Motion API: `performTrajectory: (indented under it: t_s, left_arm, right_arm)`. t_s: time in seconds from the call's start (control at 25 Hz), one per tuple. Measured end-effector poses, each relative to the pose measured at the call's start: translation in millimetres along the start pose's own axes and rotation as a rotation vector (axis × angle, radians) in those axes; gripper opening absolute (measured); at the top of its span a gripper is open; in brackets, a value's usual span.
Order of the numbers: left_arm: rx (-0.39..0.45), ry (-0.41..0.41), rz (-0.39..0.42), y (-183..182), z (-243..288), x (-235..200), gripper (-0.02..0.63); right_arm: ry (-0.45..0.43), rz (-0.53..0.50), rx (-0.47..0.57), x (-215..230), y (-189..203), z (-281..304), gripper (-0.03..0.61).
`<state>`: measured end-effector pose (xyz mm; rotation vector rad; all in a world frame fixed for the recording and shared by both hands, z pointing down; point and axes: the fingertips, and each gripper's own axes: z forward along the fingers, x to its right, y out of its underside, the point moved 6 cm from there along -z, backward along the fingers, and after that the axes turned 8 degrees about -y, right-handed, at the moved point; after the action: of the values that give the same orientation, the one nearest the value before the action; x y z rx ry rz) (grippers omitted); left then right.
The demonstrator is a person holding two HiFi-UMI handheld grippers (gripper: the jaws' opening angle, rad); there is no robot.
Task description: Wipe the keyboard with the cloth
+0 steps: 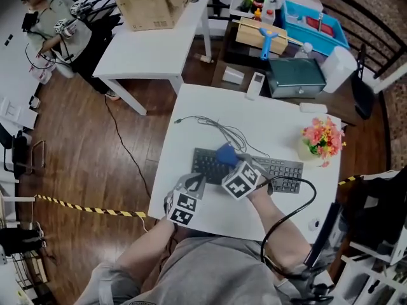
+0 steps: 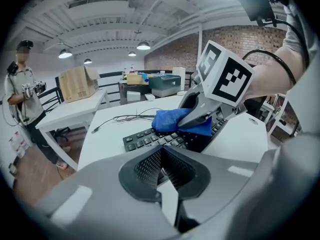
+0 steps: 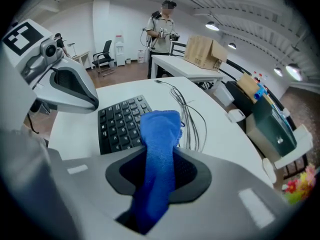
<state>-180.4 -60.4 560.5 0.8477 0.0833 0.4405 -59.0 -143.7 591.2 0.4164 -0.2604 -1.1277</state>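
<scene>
A black keyboard point(image 1: 283, 169) lies across the white table point(image 1: 203, 107). My right gripper point(image 1: 227, 161) is shut on a blue cloth point(image 1: 225, 153), and the cloth rests on the left half of the keys. In the right gripper view the cloth point(image 3: 161, 126) runs up between the jaws point(image 3: 157, 153) and droops onto the keyboard point(image 3: 116, 123). My left gripper point(image 1: 196, 183) hovers at the keyboard's near left corner with its pads together and nothing in them. Seen from the left gripper point(image 2: 163, 147), the cloth point(image 2: 167, 120) sits pinched under the right gripper point(image 2: 196, 118).
Thin grey cables point(image 1: 219, 129) loop behind the keyboard. A flower pot point(image 1: 322, 142) stands at the table's right edge. A thick black cable point(image 1: 297, 203) trails from my right arm. Beyond the table are a cardboard box point(image 1: 156, 2), a green case point(image 1: 296, 75) and a standing person point(image 1: 54, 24).
</scene>
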Motion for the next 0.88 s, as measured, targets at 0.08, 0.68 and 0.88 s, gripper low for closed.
performTrajectory:
  t_s: [0.08,0.68,0.88]
  left_arm:
    - [0.004,0.025,0.02,-5,7,12,-0.006]
    - [0.053,0.142,0.102,-49,43,78,-0.006]
    - [0.044,0.126,0.117,-50,41,78,-0.006]
  right_arm:
    - [0.028,0.041,-0.005,13,23,-12,0.11]
    - [0.26,0.371,-0.086,109,205,-100,0.11]
    - [0.284,0.376,-0.103,113,216,-104,0.109]
